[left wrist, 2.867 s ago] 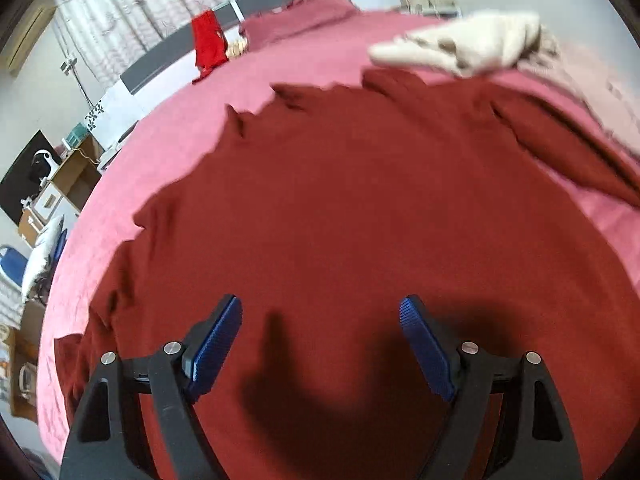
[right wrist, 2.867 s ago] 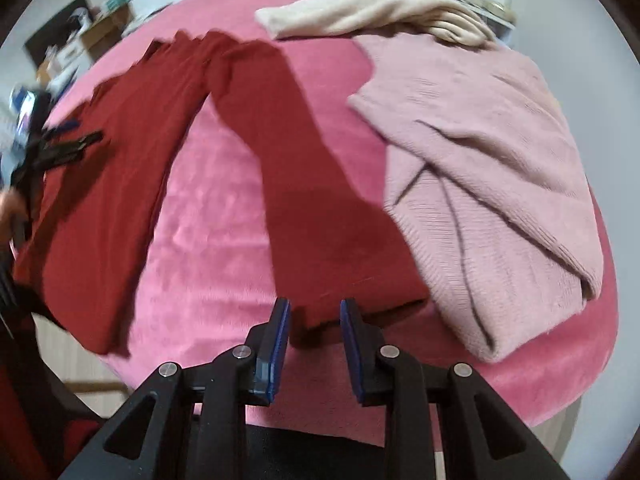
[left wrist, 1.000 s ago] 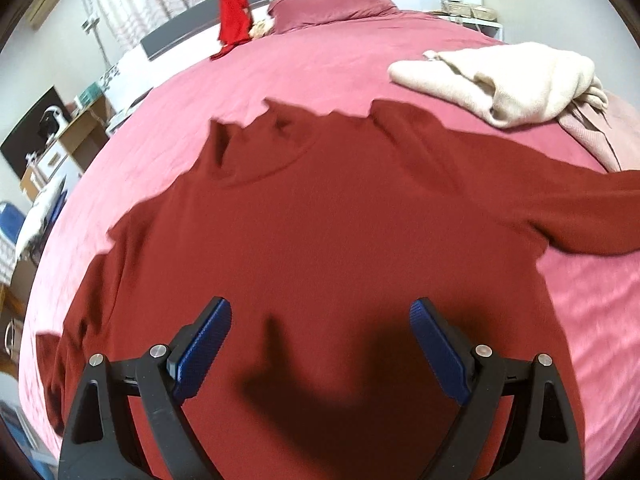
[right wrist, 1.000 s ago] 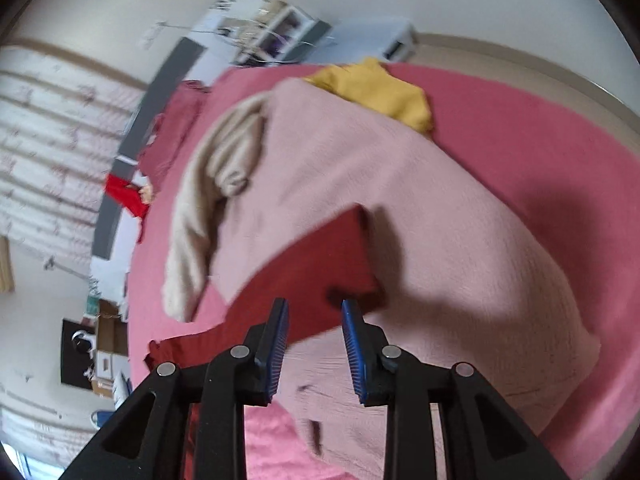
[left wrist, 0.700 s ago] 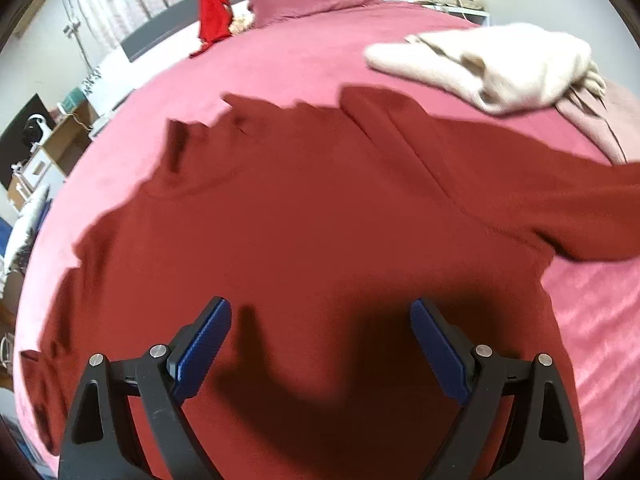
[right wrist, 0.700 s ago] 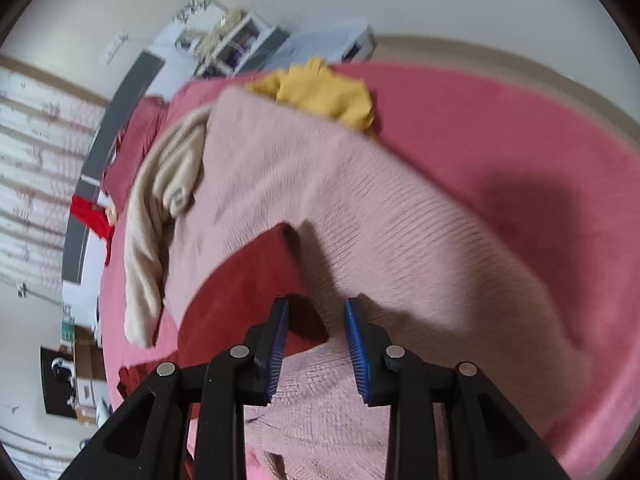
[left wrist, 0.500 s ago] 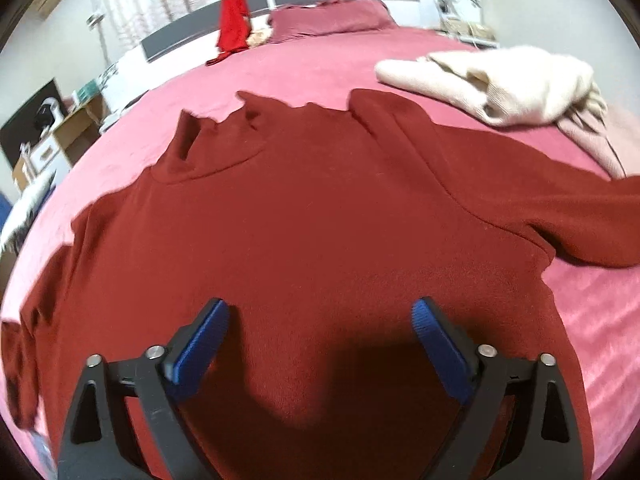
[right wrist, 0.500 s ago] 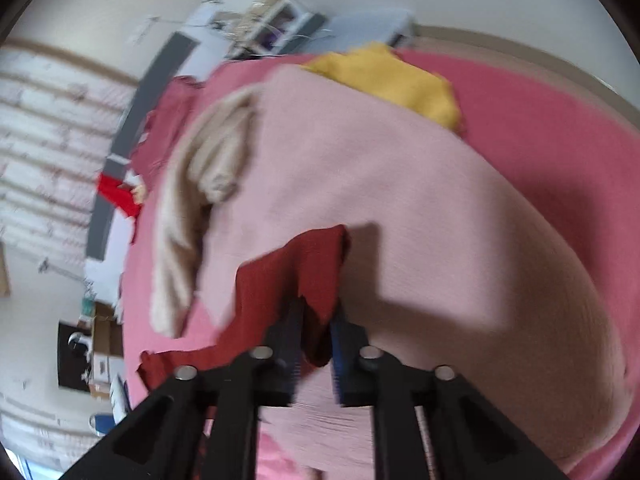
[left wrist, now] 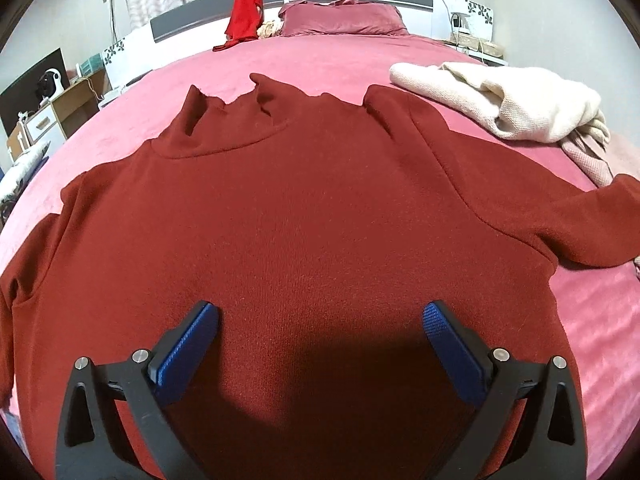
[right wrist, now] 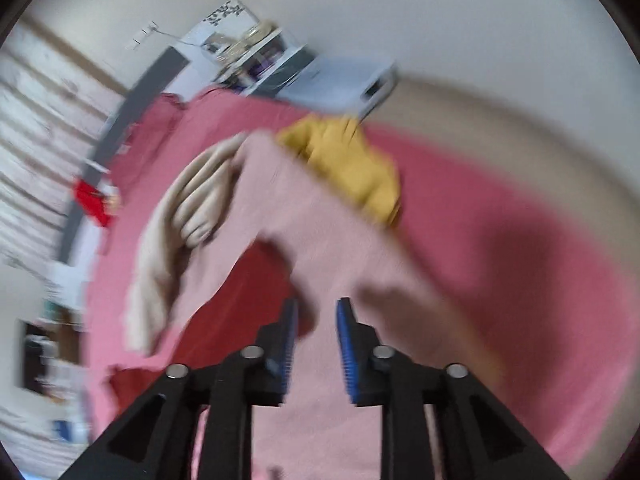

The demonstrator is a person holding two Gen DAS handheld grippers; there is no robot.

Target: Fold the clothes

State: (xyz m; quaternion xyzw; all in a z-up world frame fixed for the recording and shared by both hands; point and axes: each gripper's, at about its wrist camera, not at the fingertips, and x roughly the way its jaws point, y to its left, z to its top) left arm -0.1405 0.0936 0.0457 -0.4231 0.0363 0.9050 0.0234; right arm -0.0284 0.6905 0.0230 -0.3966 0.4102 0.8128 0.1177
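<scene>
garment: dark red sweater (left wrist: pixel 304 216), spread flat, front up, collar toward headboard, body directly under left gripper
feel: soft knit, limp, light; likely to drape and drag on the cover, no stiffness to hold a crease
right sleeve (left wrist: pixel 568 224): stretched out sideways, cuff end lying up against the pink knit; seen blurred as a red strip (right wrist: pixel 244 300) in right view
grip spots: probably sleeve cuff or shoulder seam for the first fold; hem corners after; pinch an edge, not mid-panel
left gripper (left wrist: pixel 320 316): jaws spread wide, hovering over lower body of sweater, nothing between pads
right gripper (right wrist: pixel 316 312): jaws narrow and opening, a bit of red cuff edge seems to sit between; no firm pinch visible, frame blurred
surface: bed (left wrist: pixel 340 60) with pink cover, slightly fuzzy, some friction expected
other clothes: cream sweater (left wrist: pixel 504 100), pink knit (right wrist: pixel 344 248), yellow garment (right wrist: pixel 352 164), all to the right of the red one
room: pillow (left wrist: pixel 340 20) and red cloth (left wrist: pixel 244 16) at grey headboard, curtains behind, wooden desk at left
</scene>
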